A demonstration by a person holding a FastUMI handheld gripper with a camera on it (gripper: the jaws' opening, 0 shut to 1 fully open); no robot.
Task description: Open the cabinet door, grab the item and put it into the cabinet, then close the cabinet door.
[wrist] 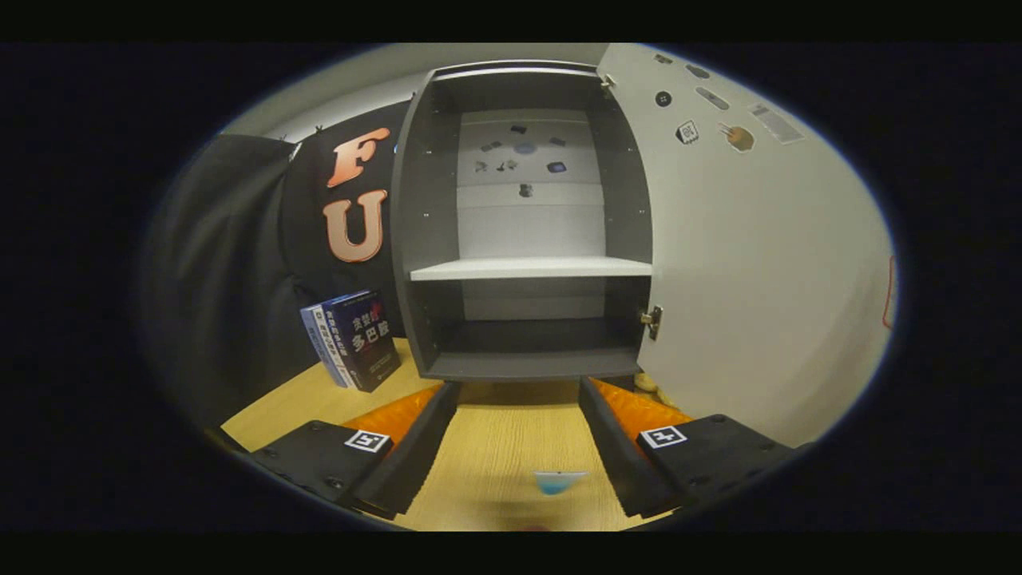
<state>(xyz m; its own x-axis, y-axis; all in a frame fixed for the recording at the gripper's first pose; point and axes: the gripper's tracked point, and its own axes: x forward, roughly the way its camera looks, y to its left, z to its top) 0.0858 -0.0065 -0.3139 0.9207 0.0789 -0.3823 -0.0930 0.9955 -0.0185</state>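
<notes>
Gripper view: the gripper [519, 447] hangs over the table [495, 447] with its two fingers [415, 447] spread wide, nothing between them but bare wood; they hold and touch nothing. Each finger carries a small square black-and-white marker [366, 440] on its top.

Low between the fingers, near the camera, lies a small light-blue item [559, 481]. It is blurred; its shape, its long axis and which way it points cannot be told.

Just beyond the fingertips stands the cabinet [423, 239], dark grey, upright, its opening facing the gripper. Its door [750, 263] is swung fully open to the right, hung on a brass hinge [652, 321] at the lower right corner. One pale shelf [531, 268] splits the inside into an upper and a lower compartment; both are bare. Small stickers [525, 149] dot the pale back panel, and more sit near the top of the door; none can be read.

Left of the cabinet, books [355, 339] stand on the table, leaning slightly. Their covers bear writing too small to read surely.
</notes>
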